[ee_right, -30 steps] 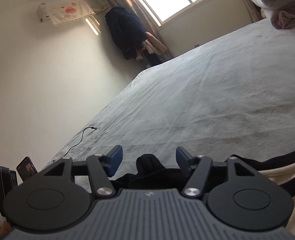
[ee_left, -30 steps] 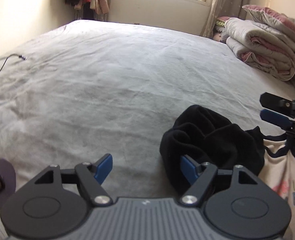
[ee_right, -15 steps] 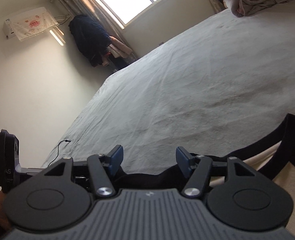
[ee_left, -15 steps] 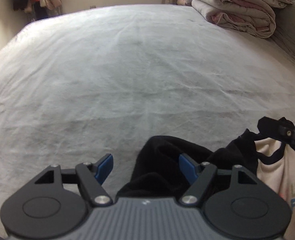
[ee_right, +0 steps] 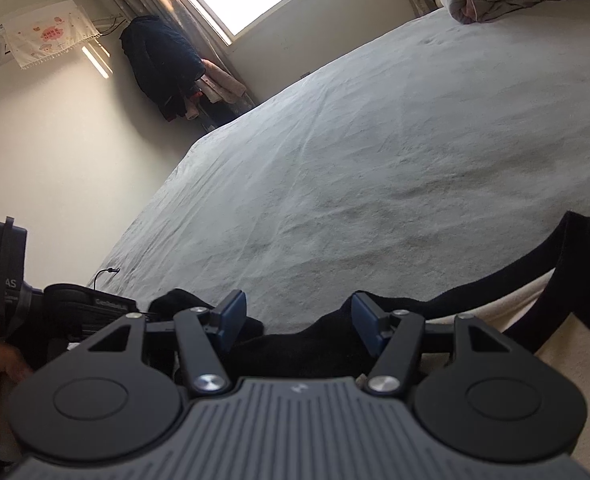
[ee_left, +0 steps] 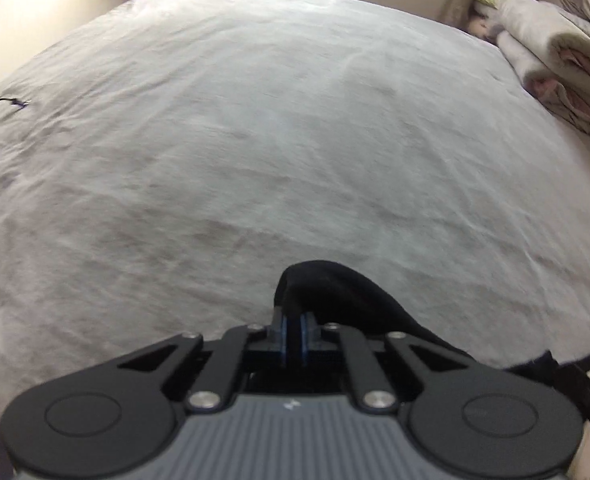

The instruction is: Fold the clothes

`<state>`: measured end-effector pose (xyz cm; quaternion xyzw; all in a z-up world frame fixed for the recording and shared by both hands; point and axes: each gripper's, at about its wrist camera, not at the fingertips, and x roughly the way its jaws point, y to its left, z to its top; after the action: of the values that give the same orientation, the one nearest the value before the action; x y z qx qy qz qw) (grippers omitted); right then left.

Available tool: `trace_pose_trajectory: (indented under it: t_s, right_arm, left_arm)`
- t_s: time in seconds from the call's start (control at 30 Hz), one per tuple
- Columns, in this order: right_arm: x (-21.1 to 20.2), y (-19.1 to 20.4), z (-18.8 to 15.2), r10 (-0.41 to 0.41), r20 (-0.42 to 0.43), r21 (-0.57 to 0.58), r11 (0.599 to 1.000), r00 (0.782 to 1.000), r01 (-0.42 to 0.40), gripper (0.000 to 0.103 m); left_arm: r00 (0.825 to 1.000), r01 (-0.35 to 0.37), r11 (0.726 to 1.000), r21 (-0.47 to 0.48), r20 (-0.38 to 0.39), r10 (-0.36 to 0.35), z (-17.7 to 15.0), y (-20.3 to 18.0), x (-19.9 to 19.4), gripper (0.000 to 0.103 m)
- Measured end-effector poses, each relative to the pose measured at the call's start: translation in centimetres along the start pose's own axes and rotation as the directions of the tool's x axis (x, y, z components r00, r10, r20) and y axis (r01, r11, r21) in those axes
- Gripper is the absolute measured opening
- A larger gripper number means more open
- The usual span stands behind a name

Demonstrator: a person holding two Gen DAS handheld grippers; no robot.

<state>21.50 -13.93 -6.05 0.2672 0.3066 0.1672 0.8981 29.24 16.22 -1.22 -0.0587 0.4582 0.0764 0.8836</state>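
Black garment [ee_left: 335, 296] pinched in left tool [ee_left: 293, 334], mostly hidden, right tool [ee_right: 299, 322] spread apart above it.

The black garment [ee_right: 295, 344] is largely hidden behind the right claw [ee_right: 297, 318]; the bed [ee_left: 255, 140] is blurred.

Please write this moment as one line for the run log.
phase: grasp | left gripper: shut on black garment | right gripper: open, over black garment | surface: grey bed sheet
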Motion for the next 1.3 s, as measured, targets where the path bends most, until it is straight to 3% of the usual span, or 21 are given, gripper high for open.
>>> trace_pose_trajectory:
  t_s: [0.1, 0.23, 0.37, 0.53, 0.63, 0.7, 0.73, 0.9, 1.03, 1.17, 1.3]
  right_arm:
    - [0.1, 0.1, -0.1, -0.005, -0.003, -0.009, 1.0, 1.0, 0.005, 0.063]
    - [0.1, 0.3, -0.2, -0.012, -0.007, -0.021, 1.0, 1.0, 0.012, 0.063]
    - [0.2, 0.5, -0.3, -0.019, -0.011, -0.033, 0.999, 1.0, 0.019, 0.063]
    - [0.6, 1.2, -0.5, -0.031, -0.021, -0.076, 0.997, 0.999, 0.029, 0.063]
    - [1.0, 1.9, -0.8, -0.036, -0.03, -0.122, 0.992, 0.999, 0.032, 0.063]
    - [1.3, 2.3, -1.1, -0.033, -0.038, -0.143, 0.989, 0.999, 0.027, 0.063]
    - [1.4, 2.4, -1.2, -0.029, -0.042, -0.151, 0.988, 0.999, 0.023, 0.063]
    - [2.3, 3.8, -2.2, -0.017, -0.065, -0.225, 0.974, 0.998, 0.002, 0.063]
    - [3.0, 5.0, -3.2, -0.022, -0.077, -0.301, 0.954, 0.997, -0.002, 0.063]
    - [3.6, 6.2, -4.1, -0.024, -0.085, -0.373, 0.928, 0.996, -0.009, 0.063]
    - [4.1, 7.5, -5.4, -0.014, -0.081, -0.466, 0.884, 0.997, -0.026, 0.063]
  left_arm:
    - [0.991, -0.118, 0.986, -0.115, 0.046, 0.124, 0.7, 2.7, -0.8, 0.006]
    - [0.965, -0.23, 0.94, -0.25, 0.066, 0.253, 1.2, 6.0, -1.7, 0.006]
    - [0.945, -0.276, 0.906, -0.321, 0.081, 0.317, 1.2, 8.0, -2.3, 0.007]
    - [0.92, -0.313, 0.898, -0.309, 0.134, 0.367, 1.5, 8.8, -3.2, 0.007]
    - [0.934, -0.3, 0.921, -0.249, 0.117, 0.336, 1.9, 9.0, -2.9, 0.019]
    - [0.945, -0.29, 0.934, -0.208, 0.094, 0.314, 2.0, 9.1, -2.4, 0.046]
    - [0.948, -0.288, 0.939, -0.185, 0.084, 0.307, 2.0, 9.0, -2.0, 0.048]
    - [0.967, -0.251, 0.968, 0.0, 0.042, 0.251, 2.5, 7.6, 0.5, 0.049]
    - [0.989, -0.135, 0.979, 0.154, 0.073, 0.125, 2.9, 6.0, 1.8, 0.049]
    - [0.999, -0.016, 0.957, 0.29, 0.039, 0.005, 2.8, 4.6, 3.0, 0.051]
    - [0.999, -0.045, 0.93, 0.364, 0.018, 0.041, 2.1, 3.5, 4.8, 0.051]
